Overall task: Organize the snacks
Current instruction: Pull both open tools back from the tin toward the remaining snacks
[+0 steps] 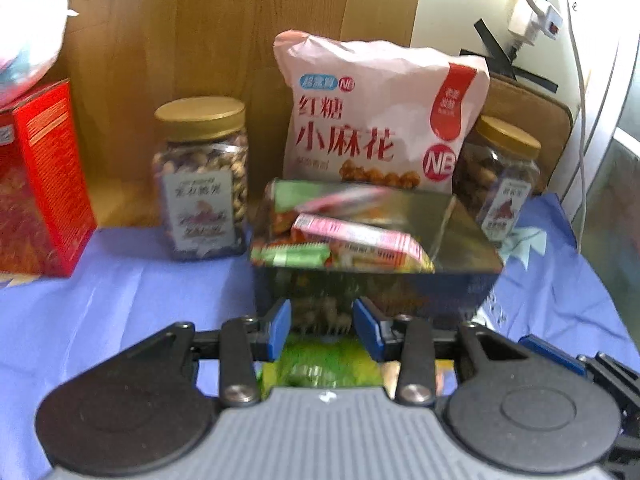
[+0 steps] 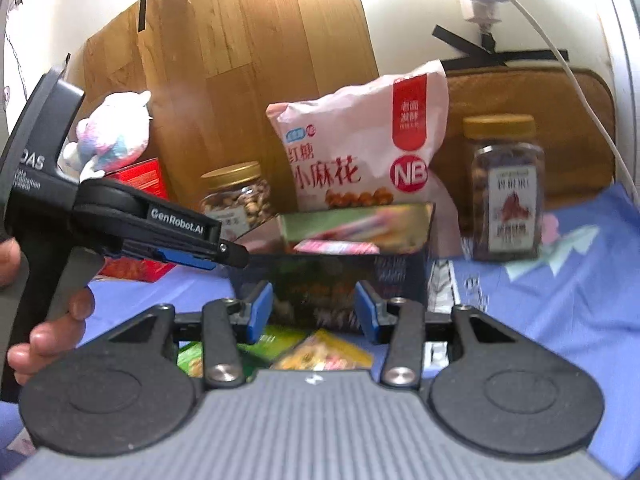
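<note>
A dark tin box point(image 1: 376, 292) with a mirrored inside stands on the blue cloth, holding several small snack packets point(image 1: 356, 240). It also shows in the right wrist view point(image 2: 352, 276). My left gripper point(image 1: 322, 322) is open just before the tin's front wall, above a green snack packet point(image 1: 320, 364). My right gripper point(image 2: 314, 312) is open in front of the tin, above green and yellow packets point(image 2: 320, 354). The left gripper shows at the left of the right wrist view point(image 2: 192, 254).
Behind the tin leans a pink snack bag point(image 1: 380, 120). Gold-lidded nut jars stand on its left point(image 1: 202, 180) and right point(image 1: 502, 184). A red box point(image 1: 40, 184) with a plush toy point(image 2: 114, 136) on it stands far left. A wooden board point(image 1: 240, 40) backs them.
</note>
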`<state>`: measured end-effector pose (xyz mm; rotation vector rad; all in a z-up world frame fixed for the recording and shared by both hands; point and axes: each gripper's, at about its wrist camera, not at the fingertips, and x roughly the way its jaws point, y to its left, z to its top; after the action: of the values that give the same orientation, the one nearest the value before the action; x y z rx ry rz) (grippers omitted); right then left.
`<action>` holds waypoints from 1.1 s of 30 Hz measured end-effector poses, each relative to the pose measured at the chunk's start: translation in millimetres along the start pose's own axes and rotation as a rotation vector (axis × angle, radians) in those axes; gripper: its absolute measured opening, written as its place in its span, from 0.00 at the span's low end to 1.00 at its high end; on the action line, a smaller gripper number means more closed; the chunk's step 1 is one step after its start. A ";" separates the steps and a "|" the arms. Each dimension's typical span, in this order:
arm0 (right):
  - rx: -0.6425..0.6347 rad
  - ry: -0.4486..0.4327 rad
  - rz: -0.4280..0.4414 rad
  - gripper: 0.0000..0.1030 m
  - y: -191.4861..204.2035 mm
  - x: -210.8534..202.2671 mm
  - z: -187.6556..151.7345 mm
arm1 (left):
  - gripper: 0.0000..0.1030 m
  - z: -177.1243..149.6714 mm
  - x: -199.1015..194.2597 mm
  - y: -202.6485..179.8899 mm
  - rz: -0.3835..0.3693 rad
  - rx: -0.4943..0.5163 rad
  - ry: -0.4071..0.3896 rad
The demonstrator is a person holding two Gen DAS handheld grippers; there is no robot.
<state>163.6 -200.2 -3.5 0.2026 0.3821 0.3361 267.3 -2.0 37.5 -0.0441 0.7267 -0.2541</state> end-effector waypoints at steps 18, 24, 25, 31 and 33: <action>0.091 0.038 0.021 0.47 40.0 -59.1 -39.7 | 0.37 -85.1 -61.6 8.0 0.097 0.048 -0.030; 0.112 0.037 0.007 0.47 51.0 -81.6 -53.1 | 0.41 -113.1 -82.9 5.3 0.105 0.062 -0.051; 0.117 0.041 0.006 0.47 51.8 -84.6 -55.6 | 0.41 -116.9 -85.1 5.0 0.106 0.063 -0.052; 0.161 0.065 -0.008 0.47 55.5 -100.5 -71.0 | 0.43 -143.2 -97.4 -0.2 0.114 0.072 -0.056; 0.171 0.079 -0.009 0.47 57.7 -103.9 -77.8 | 0.43 -151.7 -100.5 -1.8 0.122 0.077 -0.053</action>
<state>25.7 -173.8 -25.2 0.3558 0.4897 0.3034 94.4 28.1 -10.3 0.0667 0.6640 -0.1634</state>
